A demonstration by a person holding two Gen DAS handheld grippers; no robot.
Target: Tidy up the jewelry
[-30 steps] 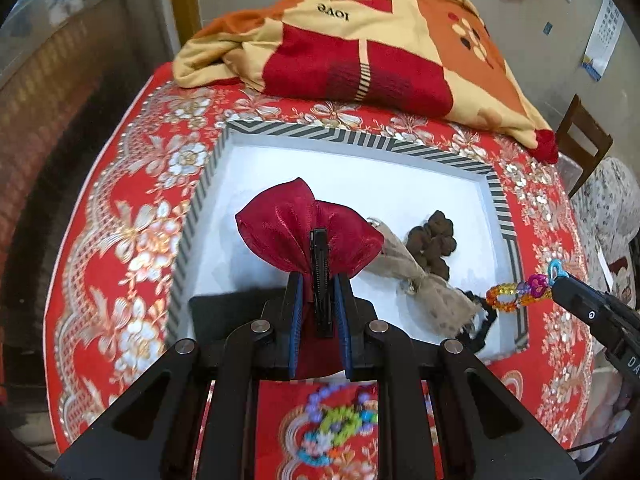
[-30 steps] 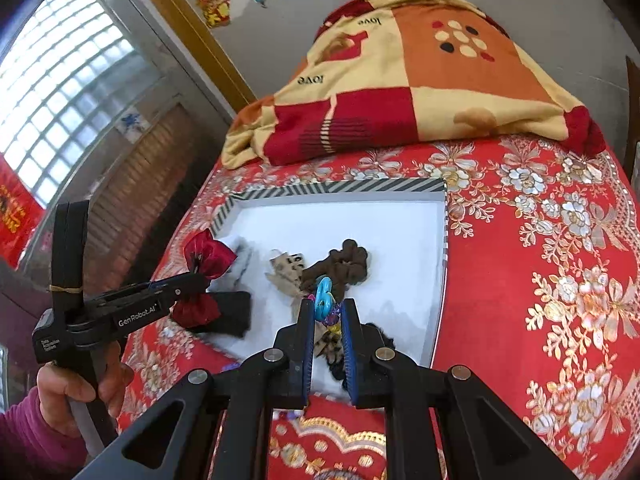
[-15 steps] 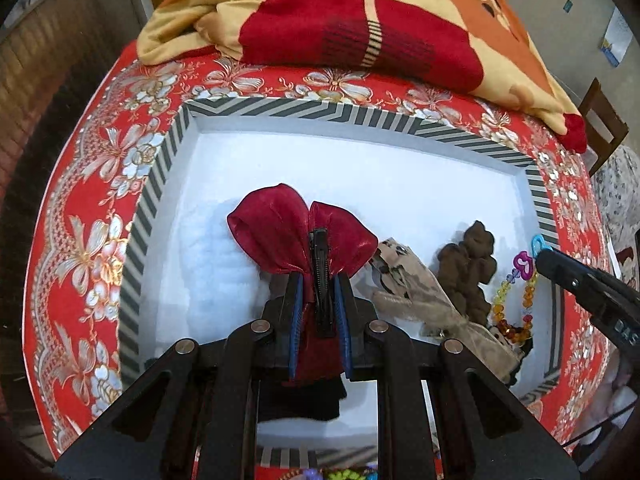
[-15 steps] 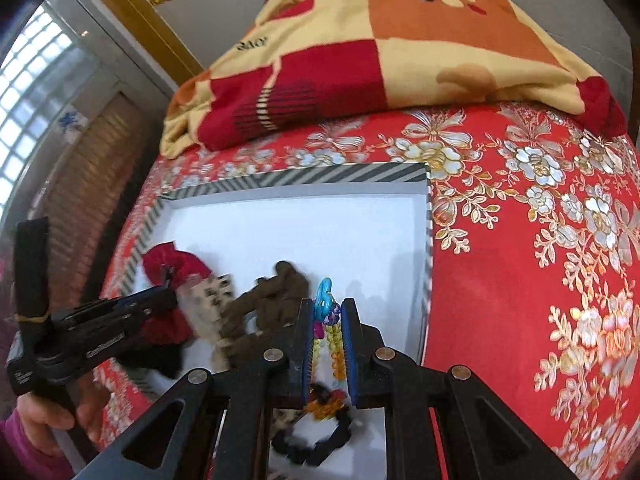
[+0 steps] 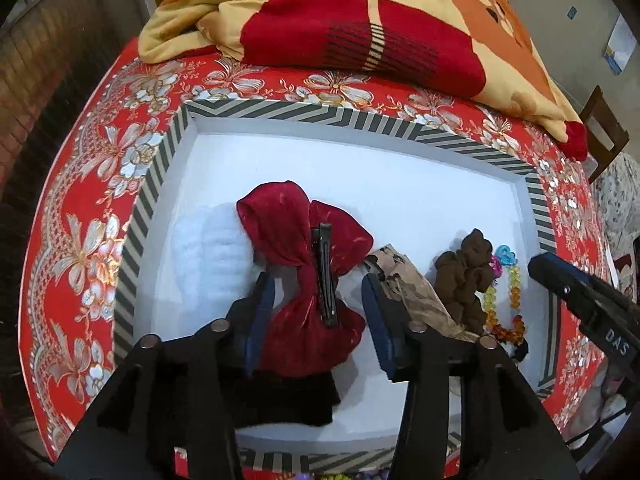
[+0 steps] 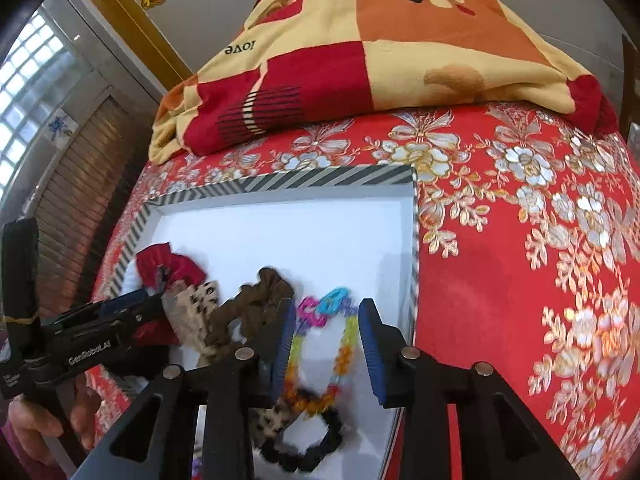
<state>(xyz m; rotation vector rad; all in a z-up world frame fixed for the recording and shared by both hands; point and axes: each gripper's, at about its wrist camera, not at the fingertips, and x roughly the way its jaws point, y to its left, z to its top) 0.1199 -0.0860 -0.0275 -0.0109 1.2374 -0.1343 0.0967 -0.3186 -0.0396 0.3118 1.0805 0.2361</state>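
Your left hand-held gripper (image 5: 318,312) is spread, jaws just been opening; the shiny red fabric bow with a black metal clip (image 5: 316,280) sits between the blue pads (image 5: 260,312) but they're off it, so it's lying loose in the tray. Under its near end there's a black velvet piece (image 5: 288,396)

Your right hand-held gripper (image 6: 326,344) is also parted, jaws just been opening. The multicoloured bead bracelet with pink and blue charms (image 6: 320,344) lies between the pads, not pinched, resting on the tray floor. Nearest you in the right wrist view: a black scrunchie (image 6: 304,444) touching the bracelet's near end, with a leopard-print piece (image 6: 272,420) just beside it

Everything is inside the shallow white tray with a black-and-white striped rim (image 5: 332,114). Left to right in the left wrist view: white fluffy scrunchie (image 5: 208,256) touching the bow, the bow, a beige patterned fabric bow (image 5: 412,288), a brown scrunchie (image 5: 464,276), then the bracelet by the right wall

Tray sits on the worktop under a red floral cloth (image 6: 520,240). Beyond the tray, a folded red, orange and cream blanket (image 5: 380,20) lies on the far edge

Your left hand (image 6: 44,420) shows on the gripper handle
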